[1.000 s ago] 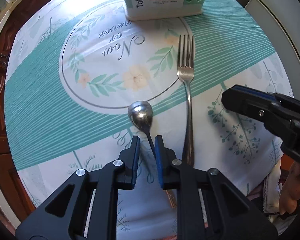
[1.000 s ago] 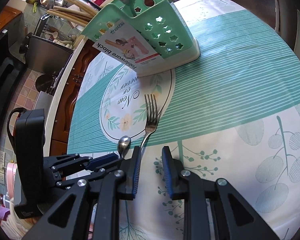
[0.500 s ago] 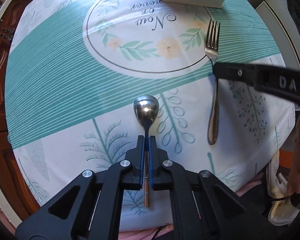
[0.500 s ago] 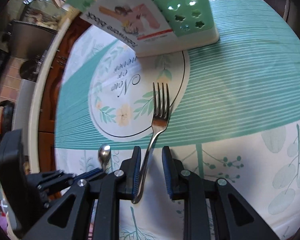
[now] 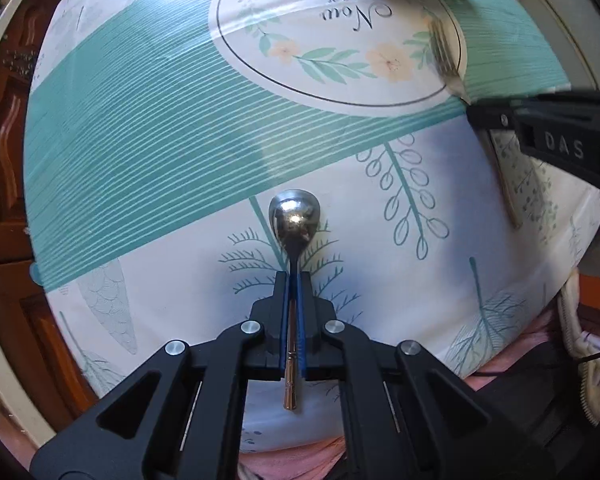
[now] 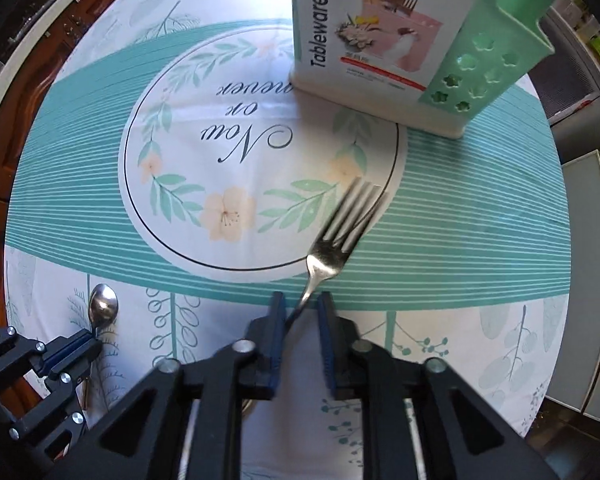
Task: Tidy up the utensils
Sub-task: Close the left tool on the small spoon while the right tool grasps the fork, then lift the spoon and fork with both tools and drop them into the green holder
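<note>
Spoon (image 5: 295,216) sat clamped in the left gripper (image 5: 294,280), blue pads pinched tight on the neck, bowl sticking out ahead, gold-toned handle end poking back between the fingers. Landmark: the printed circle (image 6: 260,160) with "Now or never" lettering on the tablecloth (image 6: 80,184). The spoon was on the near-left side of that circle, past the teal striped band, over the white leaf-print part of the cloth. Could not tell if it rested on the cloth or was lifted slightly. In the right wrist view the left gripper (image 6: 90,334) showed at lower left, spoon bowl (image 6: 103,306) sticking up from its tips.

Fork (image 6: 340,236) lay at the circle's near-right edge, tines crossing the ring line, head a bit blurred. Its handle ran back between the fingers of the right gripper (image 6: 302,304), which stood apart with gaps on both sides of the handle; the handle angled toward the left finger (image 6: 276,320), contact unclear. In the left wrist view the fork (image 5: 446,56) was blurred at upper right, the right gripper's black finger over its neck.

Green utensil holder (image 6: 492,40) with a "Tableware" label stood upright at the circle's far-right edge, flower-shaped cutouts on its side. Wooden cabinet fronts (image 5: 4,160) showed left of the table.
</note>
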